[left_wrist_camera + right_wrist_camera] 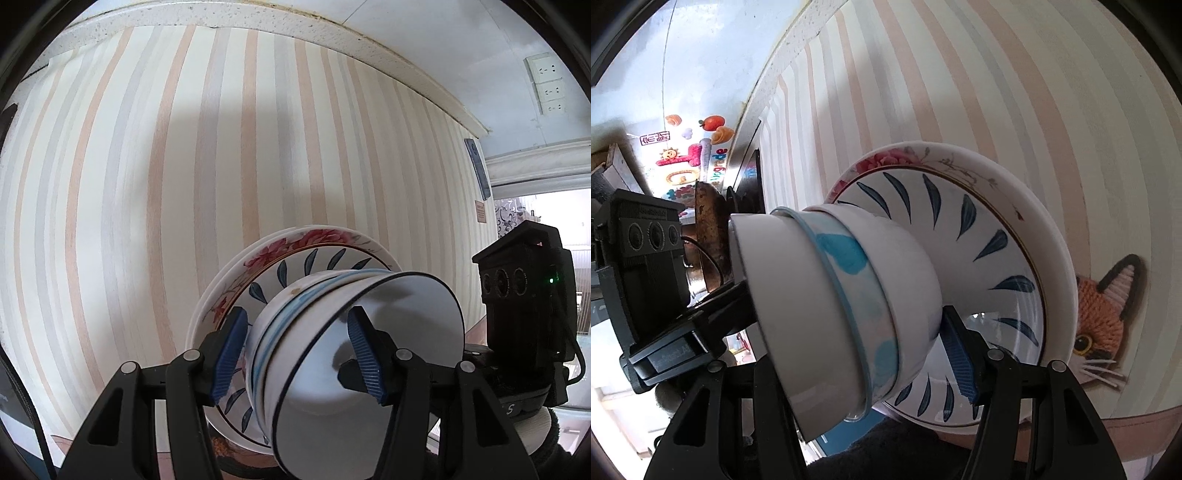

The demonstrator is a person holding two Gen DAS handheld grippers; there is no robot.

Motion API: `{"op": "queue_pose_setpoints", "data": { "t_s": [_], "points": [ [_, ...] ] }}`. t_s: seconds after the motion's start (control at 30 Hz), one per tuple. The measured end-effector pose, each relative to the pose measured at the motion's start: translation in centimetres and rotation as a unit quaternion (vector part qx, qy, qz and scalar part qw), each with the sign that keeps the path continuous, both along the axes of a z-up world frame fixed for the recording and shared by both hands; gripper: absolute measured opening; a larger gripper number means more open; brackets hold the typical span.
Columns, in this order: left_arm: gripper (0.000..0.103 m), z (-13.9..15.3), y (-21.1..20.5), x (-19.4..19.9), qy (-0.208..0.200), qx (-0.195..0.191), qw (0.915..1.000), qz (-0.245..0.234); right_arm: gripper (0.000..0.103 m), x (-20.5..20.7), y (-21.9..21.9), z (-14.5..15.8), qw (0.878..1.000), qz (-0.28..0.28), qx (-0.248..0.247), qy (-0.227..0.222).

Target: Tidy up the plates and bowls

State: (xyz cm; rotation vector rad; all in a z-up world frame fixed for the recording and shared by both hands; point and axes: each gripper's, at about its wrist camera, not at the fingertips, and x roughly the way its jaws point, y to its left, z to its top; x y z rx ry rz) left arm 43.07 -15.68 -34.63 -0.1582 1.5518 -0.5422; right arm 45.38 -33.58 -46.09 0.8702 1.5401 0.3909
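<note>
Stacked dishes tilted before striped wallpaper (147,166), white bowls (332,332) nested on leaf-pattern plate (997,236) and floral plate (1056,258), left gripper (295,354) and right gripper (923,369) jaws each clamped on stack rims.

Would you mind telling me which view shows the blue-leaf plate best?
The right wrist view: the blue-leaf plate shows most of its leaf ring. The left wrist view shows only slivers of it behind the stacked bowls.
</note>
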Motion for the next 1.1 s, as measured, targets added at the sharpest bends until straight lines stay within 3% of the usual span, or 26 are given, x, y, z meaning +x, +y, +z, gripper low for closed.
{"op": "queue_pose_setpoints", "data": {
  "t_s": [0.23,0.5,0.57,0.63,0.73,0.83,0.93,1.1],
  "points": [
    [0.053,1.1,0.0,-0.7,-0.033,0.021,0.9992,-0.002,0.062,-0.4,-1.0,2.7,0.999,-0.001,-0.043,-0.032],
    [0.055,5.1,1.1,-2.1,-0.128,0.083,0.9881,0.019,0.064,-2.2,-0.7,7.4,0.987,0.019,-0.134,-0.081],
    [0.056,6.0,1.6,-2.5,-0.145,0.086,0.9852,0.031,0.074,-2.9,-0.5,8.8,0.981,0.025,-0.167,-0.099],
    [0.056,7.0,2.3,-3.1,-0.165,0.095,0.9808,0.043,0.076,-3.8,-0.1,10.5,0.967,0.032,-0.219,-0.123],
    [0.068,8.3,2.9,-4.3,-0.194,0.105,0.9738,0.055,0.090,-5.1,0.5,12.6,0.950,0.037,-0.269,-0.153],
    [0.075,9.6,3.4,-5.7,-0.231,0.111,0.9642,0.067,0.092,-6.4,1.0,14.4,0.934,0.028,-0.306,-0.179],
    [0.097,10.8,3.8,-6.8,-0.253,0.103,0.9590,0.074,0.095,-7.7,1.3,15.9,0.927,0.016,-0.320,-0.196],
    [0.099,13.3,4.8,-8.7,-0.293,0.103,0.9463,0.090,0.098,-10.2,1.8,19.2,0.906,-0.010,-0.350,-0.236]
  ]
}}
